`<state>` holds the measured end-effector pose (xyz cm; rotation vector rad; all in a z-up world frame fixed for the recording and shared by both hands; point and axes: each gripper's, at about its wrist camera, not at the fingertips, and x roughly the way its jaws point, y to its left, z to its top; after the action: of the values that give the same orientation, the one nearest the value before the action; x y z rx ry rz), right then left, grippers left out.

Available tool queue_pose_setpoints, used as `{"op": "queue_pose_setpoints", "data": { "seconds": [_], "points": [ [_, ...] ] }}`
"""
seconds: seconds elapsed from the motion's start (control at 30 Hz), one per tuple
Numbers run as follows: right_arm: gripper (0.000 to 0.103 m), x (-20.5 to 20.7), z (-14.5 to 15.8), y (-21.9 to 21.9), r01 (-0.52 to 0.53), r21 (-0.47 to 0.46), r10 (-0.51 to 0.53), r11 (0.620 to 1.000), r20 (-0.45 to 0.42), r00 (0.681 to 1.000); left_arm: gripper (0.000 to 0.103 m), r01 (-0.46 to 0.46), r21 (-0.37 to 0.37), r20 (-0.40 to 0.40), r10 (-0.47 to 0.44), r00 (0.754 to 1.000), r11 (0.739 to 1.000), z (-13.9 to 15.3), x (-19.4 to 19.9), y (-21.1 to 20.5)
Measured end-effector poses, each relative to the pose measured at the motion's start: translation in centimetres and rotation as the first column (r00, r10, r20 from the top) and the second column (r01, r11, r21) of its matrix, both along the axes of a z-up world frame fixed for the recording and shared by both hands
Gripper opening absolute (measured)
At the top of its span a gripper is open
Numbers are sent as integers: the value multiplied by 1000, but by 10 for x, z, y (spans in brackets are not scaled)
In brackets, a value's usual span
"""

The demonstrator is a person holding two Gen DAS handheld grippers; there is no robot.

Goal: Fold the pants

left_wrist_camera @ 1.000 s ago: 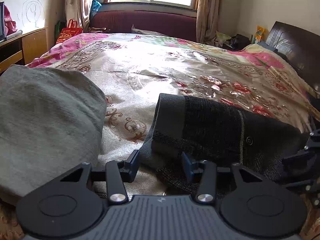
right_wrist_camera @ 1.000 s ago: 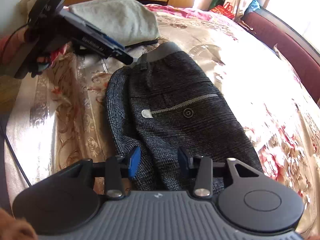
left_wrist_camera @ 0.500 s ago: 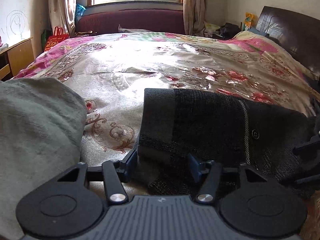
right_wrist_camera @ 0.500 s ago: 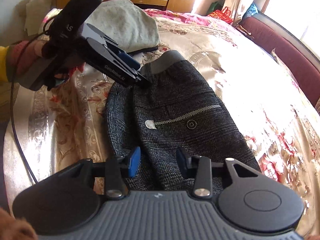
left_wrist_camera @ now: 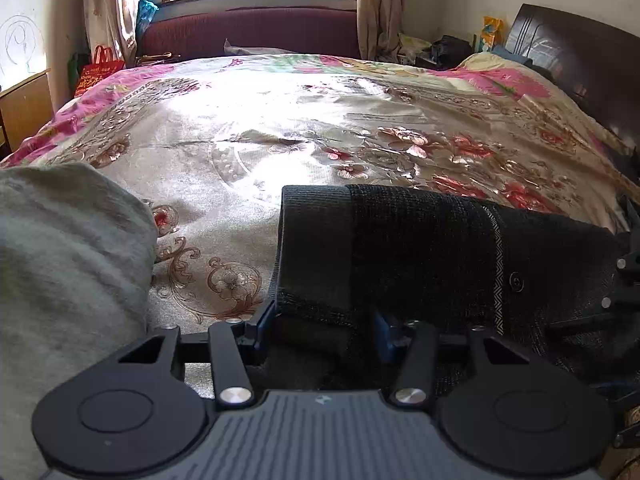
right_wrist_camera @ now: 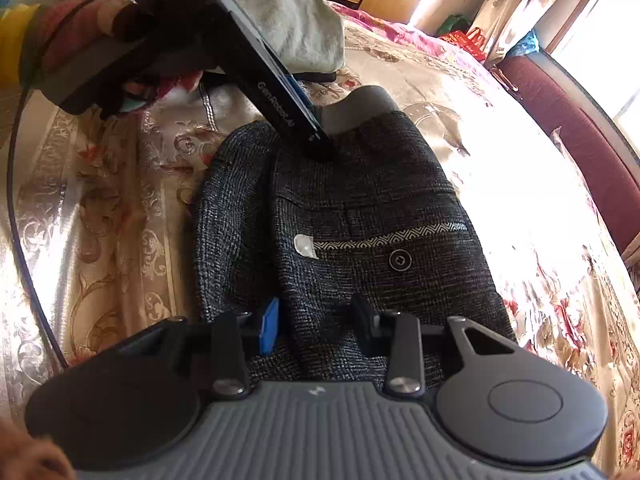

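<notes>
Dark grey checked pants [right_wrist_camera: 360,208] lie folded on the flowered bedspread, grey waistband [left_wrist_camera: 312,240] at one end, a buttoned back pocket [right_wrist_camera: 400,259] facing up. My left gripper [left_wrist_camera: 322,320] is open, its fingers straddling the waistband edge near the bed surface; it also shows in the right wrist view [right_wrist_camera: 316,148], its tip on the cloth. My right gripper [right_wrist_camera: 316,320] is open, fingers straddling the opposite folded end of the pants [left_wrist_camera: 480,260].
A grey-green folded garment [left_wrist_camera: 60,272] lies left of the pants, also seen in the right wrist view [right_wrist_camera: 288,12]. The bedspread [left_wrist_camera: 280,128] stretches beyond. A maroon sofa [left_wrist_camera: 248,32] stands under the window, a dark headboard [left_wrist_camera: 580,64] at right.
My left gripper has moved in low onto the waistband end, its fingers now around the cloth edge. My right gripper has edged forward onto the other end. Both stay open.
</notes>
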<state>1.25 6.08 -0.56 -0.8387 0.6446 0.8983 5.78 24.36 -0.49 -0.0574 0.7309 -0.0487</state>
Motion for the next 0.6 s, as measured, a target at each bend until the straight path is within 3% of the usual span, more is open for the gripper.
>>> {"op": "queue_pose_setpoints", "data": {
  "seconds": [0.03, 0.07, 0.27, 0.37, 0.5, 0.6],
  "points": [
    [13, 3, 3, 1, 2, 8, -2, 1000, -23, 1000, 59, 5, 3, 2, -5, 1000, 1000, 3, -1, 0],
    [6, 5, 8, 1, 15, 22, -14, 1000, -40, 999, 57, 10, 1, 4, -10, 1000, 1000, 7, -3, 1],
    [5, 3, 52, -4, 80, 144, -55, 986, -166, 985, 55, -6, -46, 67, 9, 998, 999, 34, -24, 16],
    [5, -11, 63, 0, 55, 183, -27, 982, -150, 988, 55, -16, -27, 83, 19, 996, 1000, 39, -37, 20],
    [5, -22, 29, 14, 61, 153, -28, 986, -211, 977, 56, -66, -24, 10, 66, 998, 998, 11, -44, 26],
    [8, -34, 4, 20, 32, 108, -15, 994, -157, 987, 57, -85, 17, -14, 85, 996, 996, -9, -48, 20]
  ]
}}
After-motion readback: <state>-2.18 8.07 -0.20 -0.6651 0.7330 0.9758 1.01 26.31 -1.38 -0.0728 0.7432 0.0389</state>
